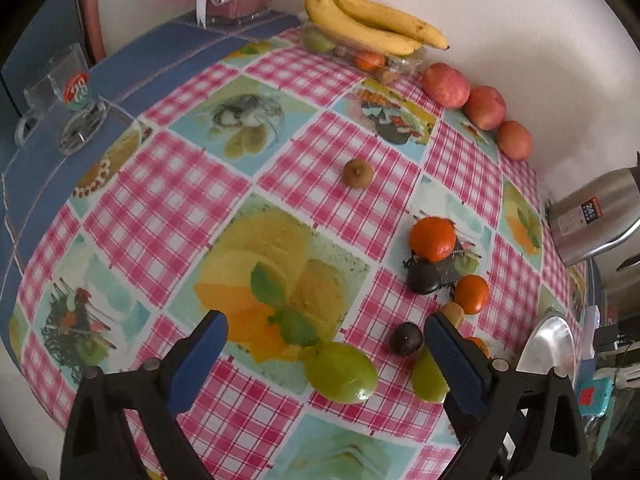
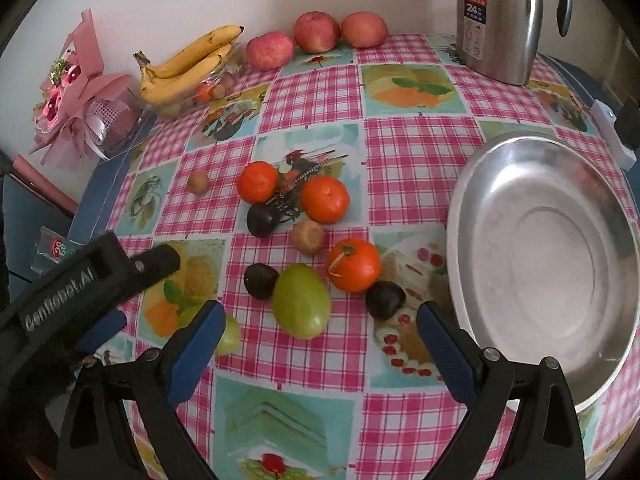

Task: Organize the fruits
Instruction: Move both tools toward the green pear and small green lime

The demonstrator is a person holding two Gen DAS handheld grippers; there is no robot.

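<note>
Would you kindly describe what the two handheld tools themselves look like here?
Both the left tool and the right tool have black plastic, triangular-cutout frames with silver pivot screws and two fingers faced with textured blue pads. Seen from the right wrist view, the left tool's black body carries pale lettering. No cables or sleeves show.

Occlusions and cut-offs noted

Left wrist view: steel bowl (image 1: 550, 344) mostly hidden behind the tong finger (image 1: 456, 364), second green fruit (image 1: 428, 376) and an orange (image 1: 478, 346) partly covered. Right wrist view: flask (image 2: 500, 20) top cropped; label print illegible; small green fruit (image 2: 229, 336) half-hidden.
</note>
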